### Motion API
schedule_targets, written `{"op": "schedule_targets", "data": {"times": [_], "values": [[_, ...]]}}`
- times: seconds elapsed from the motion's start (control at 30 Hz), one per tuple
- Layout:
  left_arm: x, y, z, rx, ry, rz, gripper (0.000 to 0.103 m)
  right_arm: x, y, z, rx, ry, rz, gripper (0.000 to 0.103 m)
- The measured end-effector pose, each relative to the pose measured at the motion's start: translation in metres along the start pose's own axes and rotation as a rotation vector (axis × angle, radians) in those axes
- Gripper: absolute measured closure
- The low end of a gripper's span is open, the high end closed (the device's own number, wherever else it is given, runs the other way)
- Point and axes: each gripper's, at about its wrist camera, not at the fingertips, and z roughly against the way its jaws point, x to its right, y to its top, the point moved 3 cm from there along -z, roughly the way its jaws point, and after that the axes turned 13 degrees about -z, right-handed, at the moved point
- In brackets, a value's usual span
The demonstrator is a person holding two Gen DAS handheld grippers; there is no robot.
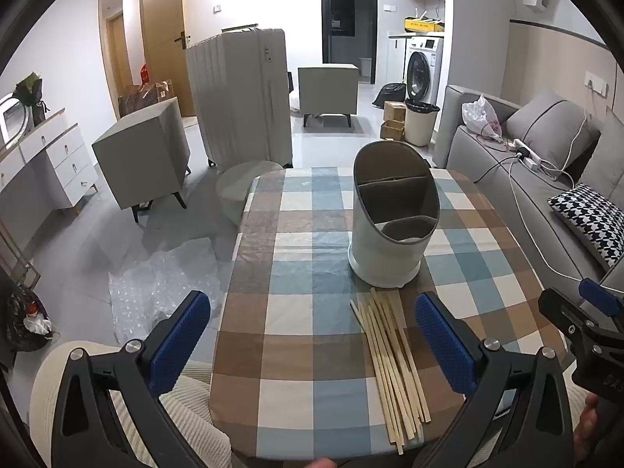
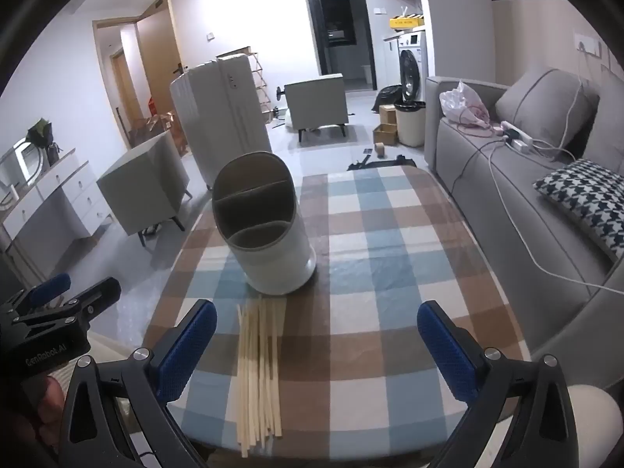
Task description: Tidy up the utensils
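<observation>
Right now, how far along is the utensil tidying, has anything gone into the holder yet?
Nothing looks done: the holder shows only bare compartments, and the chopsticks lie in a loose bundle on the checked tablecloth in front of it. Nothing is in hand either; the left hand-held gripper and right hand-held gripper both hang open above the table. The whole bundle remains to be moved.

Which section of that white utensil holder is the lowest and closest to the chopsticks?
The small front compartment of the utensil holder, nearest the chopsticks; its rim sits lowest, and the two sections behind it rise higher.
</observation>
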Motion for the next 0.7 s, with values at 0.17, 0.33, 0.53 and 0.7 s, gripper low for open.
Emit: {"op": "schedule_targets", "data": {"times": [0.17, 0.33, 0.53, 0.7], "values": [[0.001, 0.001, 0.0, -0.008, -0.011, -0.006, 0.001, -0.01, -0.003, 0.002, 0.007, -0.002, -0.005, 0.0], [0.002, 0.006, 0.005, 0.004, -0.025, 0.002, 0.001, -0.002, 0.003, 0.002, -0.006, 0.02, -0.019, 0.0], [0.002, 0.002, 0.003, 0.009, -0.034, 0.009, 0.001, 0.005, 0.005, 0.003, -0.015, 0.018, -0.027, 0.0], [0.002, 0.001, 0.002, 0.009, -0.034, 0.008, 0.001, -0.003, 0.001, 0.002, 0.003, 0.009, -0.009, 0.0]]}}
